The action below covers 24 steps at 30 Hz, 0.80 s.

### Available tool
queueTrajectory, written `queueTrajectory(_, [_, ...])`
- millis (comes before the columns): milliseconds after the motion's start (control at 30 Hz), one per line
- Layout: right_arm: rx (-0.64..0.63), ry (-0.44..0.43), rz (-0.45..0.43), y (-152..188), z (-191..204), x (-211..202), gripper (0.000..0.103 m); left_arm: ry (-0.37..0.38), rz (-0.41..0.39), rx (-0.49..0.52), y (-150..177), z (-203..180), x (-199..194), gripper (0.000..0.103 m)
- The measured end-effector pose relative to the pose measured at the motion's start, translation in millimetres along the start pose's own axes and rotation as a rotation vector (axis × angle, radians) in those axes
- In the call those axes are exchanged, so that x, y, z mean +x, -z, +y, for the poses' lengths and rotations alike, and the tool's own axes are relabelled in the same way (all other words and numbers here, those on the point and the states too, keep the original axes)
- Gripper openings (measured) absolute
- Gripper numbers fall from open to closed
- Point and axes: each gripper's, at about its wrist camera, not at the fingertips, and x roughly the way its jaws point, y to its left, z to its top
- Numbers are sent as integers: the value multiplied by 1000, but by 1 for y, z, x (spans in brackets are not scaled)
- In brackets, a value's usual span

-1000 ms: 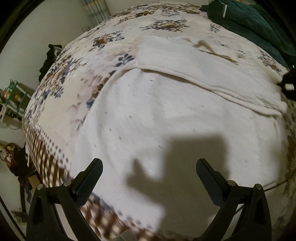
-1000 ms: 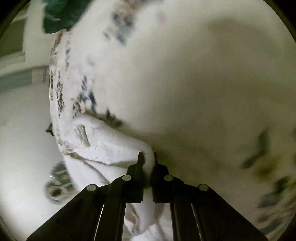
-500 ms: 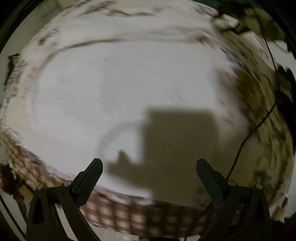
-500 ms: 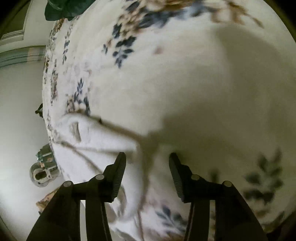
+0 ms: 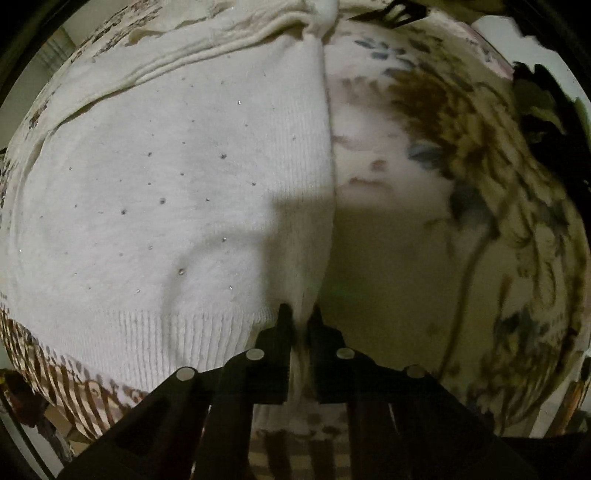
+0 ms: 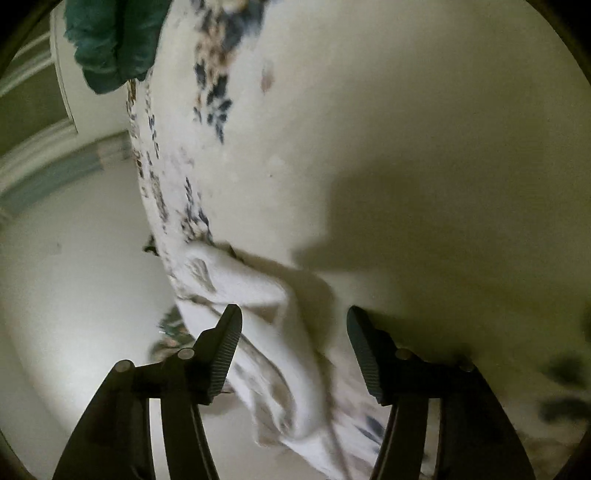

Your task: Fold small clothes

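Observation:
A white knit sweater (image 5: 166, 192) with tiny sparkles lies spread on a floral bedspread (image 5: 461, 177). My left gripper (image 5: 301, 317) is shut on the sweater's lower right corner, by the ribbed hem. In the right wrist view a bunched white part of the sweater (image 6: 273, 325) lies between the open fingers of my right gripper (image 6: 293, 325), which holds nothing. The right gripper shows as a dark shape (image 5: 388, 13) at the top of the left wrist view.
A dark green garment (image 6: 110, 40) lies at the far end of the bed. The bedspread's checked border (image 5: 55, 365) hangs over the near bed edge. A thin cable (image 5: 461, 295) runs across the bedspread on the right. Pale floor (image 6: 66, 277) lies beside the bed.
My left gripper swung right and down to the sweater's corner and shut on it. My right gripper let go of the white fabric and opened wide.

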Motion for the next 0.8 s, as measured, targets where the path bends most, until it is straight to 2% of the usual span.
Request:
queueTrajectory(33, [-9,-17,5,-1,2,8,61,8,0,10,2,1,-3,5])
queueTrajectory(67, [-46,10,6,1,7,15,43,19,-3,21,4,1,-8,5])
queueTrajectory(100, [-86,41,3,4,14,20,12,24,-3,34,6,1,-11,5])
queueTrajectory(133, [-137,103,24,7,22,28,7,34,-1,45,8,0,-13,5])
queueTrajectory(233, [-244,289,-55,16,40,22,6,54,9,63,17,-1,-15,4])
queueTrajectory(267, [-256,304,-78,15,41,16,6,55,14,61,18,2,-14,4])
queueTrajectory(333, [-222,214,-8,14,37,20,7,65,10,26,18,8,-14,4])
queueTrajectory(400, [-175,168,45,14,35,25,15,69,2,1,15,18,-17,4])
queueTrajectory(433, [-157,168,70,14,34,27,30,75,0,-2,12,24,-18,4])
queueTrajectory(467, [-147,164,77,14,32,28,49,85,-6,-14,9,31,-20,4])
queueTrajectory(500, [-130,141,81,15,30,29,54,91,-10,-24,6,37,-23,4])
queueTrajectory(533, [-103,105,93,16,26,33,55,96,-11,-29,6,38,-24,4])
queueTrajectory(567, [-88,102,98,18,22,36,53,105,-15,-42,5,44,-28,4])
queueTrajectory(600, [-86,113,84,17,24,38,47,115,-22,-62,4,51,-32,4])
queueTrajectory(633, [-99,141,62,21,27,40,13,124,-24,-78,3,54,-37,4])
queueTrajectory(667, [-114,184,56,26,33,44,9,142,-30,-108,3,60,-44,4])
queueTrajectory(700, [-128,201,43,30,38,45,9,153,-39,-130,4,57,-49,4])
queueTrajectory(800, [-192,254,-9,47,82,40,9,178,-81,-180,-3,82,-70,4])
